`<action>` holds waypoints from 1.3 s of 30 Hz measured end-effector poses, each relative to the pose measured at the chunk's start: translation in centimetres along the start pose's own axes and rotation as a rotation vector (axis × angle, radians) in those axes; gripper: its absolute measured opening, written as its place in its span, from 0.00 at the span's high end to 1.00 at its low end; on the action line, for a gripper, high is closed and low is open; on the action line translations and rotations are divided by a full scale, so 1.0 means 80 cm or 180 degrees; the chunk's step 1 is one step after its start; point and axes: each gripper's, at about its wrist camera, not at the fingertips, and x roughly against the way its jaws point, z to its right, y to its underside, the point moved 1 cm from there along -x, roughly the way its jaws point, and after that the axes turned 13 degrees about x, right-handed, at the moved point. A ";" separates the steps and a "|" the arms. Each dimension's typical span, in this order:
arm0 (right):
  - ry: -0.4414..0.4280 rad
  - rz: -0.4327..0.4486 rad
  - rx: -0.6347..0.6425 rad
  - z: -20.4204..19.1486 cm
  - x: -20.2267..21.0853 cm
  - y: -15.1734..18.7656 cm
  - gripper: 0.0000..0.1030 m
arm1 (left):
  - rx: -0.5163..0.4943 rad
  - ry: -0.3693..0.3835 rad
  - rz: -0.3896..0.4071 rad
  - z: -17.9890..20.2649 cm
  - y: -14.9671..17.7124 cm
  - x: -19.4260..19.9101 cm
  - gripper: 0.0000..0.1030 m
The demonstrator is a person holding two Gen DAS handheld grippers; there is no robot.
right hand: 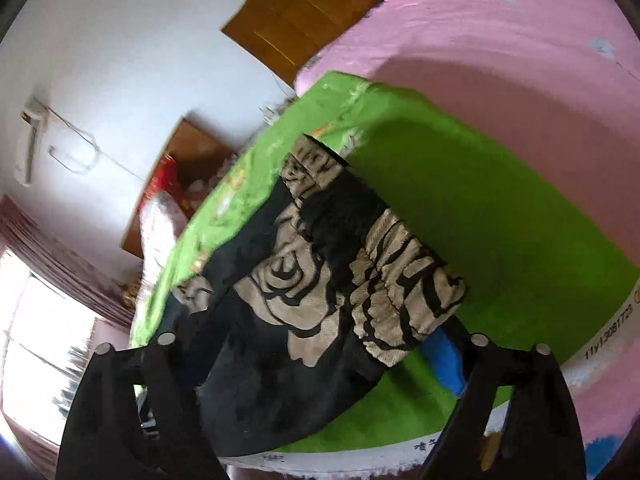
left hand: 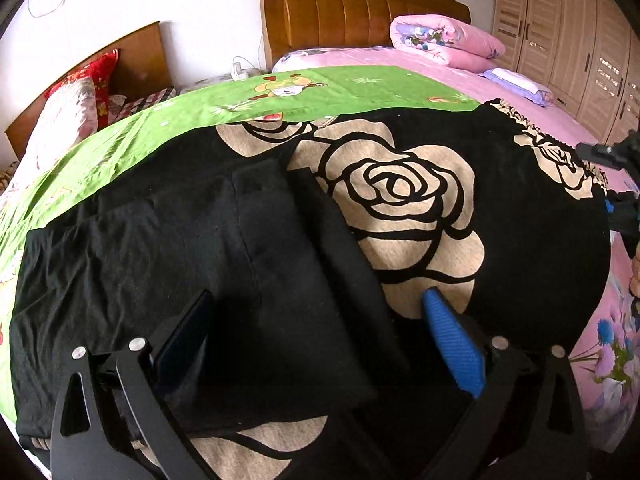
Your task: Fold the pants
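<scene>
**Op A:** While the pants (left hand: 400, 208) lie across the green sheet (left hand: 280, 92) on the bed, I'd call them soft, light knit (they'll drape, not hold shape). My left gripper (left hand: 316, 312) is spread wide above the black folded part, pinching nothing.

**Op B:** My right gripper (right hand: 320, 344) has the gathered waistband lifted; the cloth hangs between its fingers, so I judge it pinched, though the contact is hidden. I'd take hold at waistband corners and hems.

**Op A:** Any writing?

**Op B:** On the white sheet edge (right hand: 608, 332), roughly "11y13081723"; the other characters are unreadable.
</scene>
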 end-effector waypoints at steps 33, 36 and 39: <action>0.0718 0.0851 0.1304 -0.219 0.045 -0.006 0.81 | 0.0946 0.0393 0.0870 -0.148 0.009 0.136 0.02; 0.0701 0.0837 0.1976 -0.318 0.009 0.018 0.81 | 0.1393 0.0541 0.0896 -0.210 0.012 0.153 0.02; 0.0592 0.0727 0.2634 -0.401 -0.039 0.072 0.81 | 0.1839 0.0998 0.0812 -0.263 0.019 0.157 0.02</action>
